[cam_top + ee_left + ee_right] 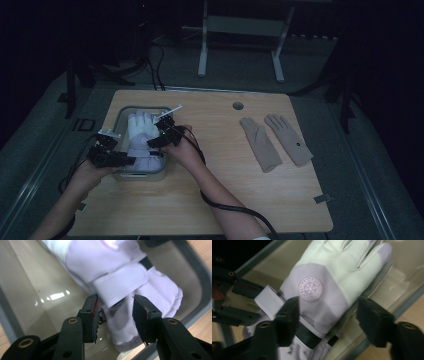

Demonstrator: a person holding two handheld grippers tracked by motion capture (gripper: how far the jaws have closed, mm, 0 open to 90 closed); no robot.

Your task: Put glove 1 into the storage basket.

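Over the clear bin [120,117] at the table's [210,200] left, both grippers hang above a white-and-lilac glove [140,137].
Left gripper [125,160]: jaws parted astride the cuff, not pressing. Right gripper [159,131]: jaws spread wide above the glove's back. Two beige gloves [275,140] lie well apart, right.

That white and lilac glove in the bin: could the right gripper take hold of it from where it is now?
Probably yes. The right gripper hangs just over the glove with its fingers spread to either side of the cuff, and nothing lies between them and the fabric. The bin is open-topped.
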